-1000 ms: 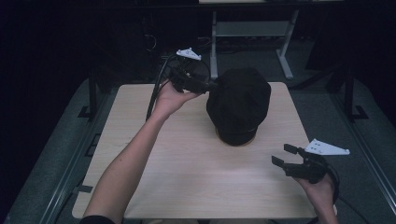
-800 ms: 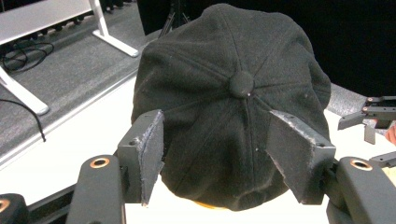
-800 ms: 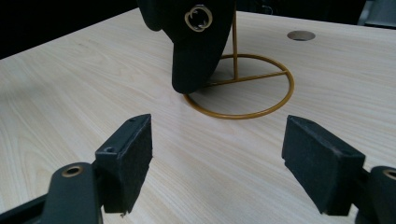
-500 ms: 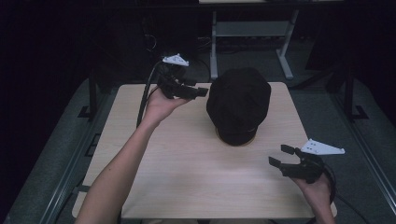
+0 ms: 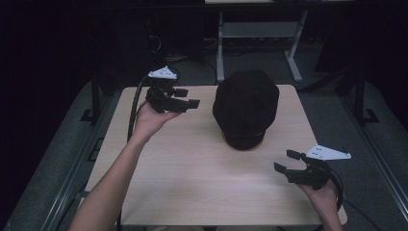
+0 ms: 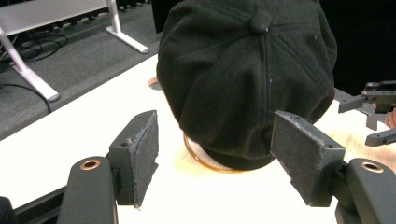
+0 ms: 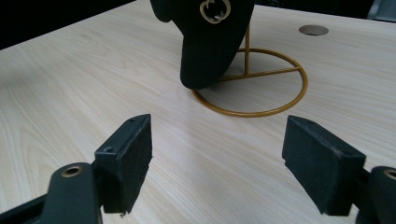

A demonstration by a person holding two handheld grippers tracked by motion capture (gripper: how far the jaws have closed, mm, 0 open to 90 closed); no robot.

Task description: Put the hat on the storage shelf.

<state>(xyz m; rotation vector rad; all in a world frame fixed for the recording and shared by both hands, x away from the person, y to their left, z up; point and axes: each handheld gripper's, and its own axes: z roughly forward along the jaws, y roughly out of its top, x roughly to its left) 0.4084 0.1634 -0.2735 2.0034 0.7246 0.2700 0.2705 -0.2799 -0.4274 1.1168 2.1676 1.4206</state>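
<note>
Our left tool (image 5: pixel 185 97) hangs over the far left of the pale wooden counter (image 5: pixel 192 163), jaws wide and holding nothing, aimed at the black panelled fabric cap (image 5: pixel 246 107) just beside it. Our right tool (image 5: pixel 288 163), also wide and holding nothing, sits near the counter's right front edge. The cap rests on a thin gold wire ring stand (image 7: pixel 261 84) at the counter's far middle, bare wood between.
</note>
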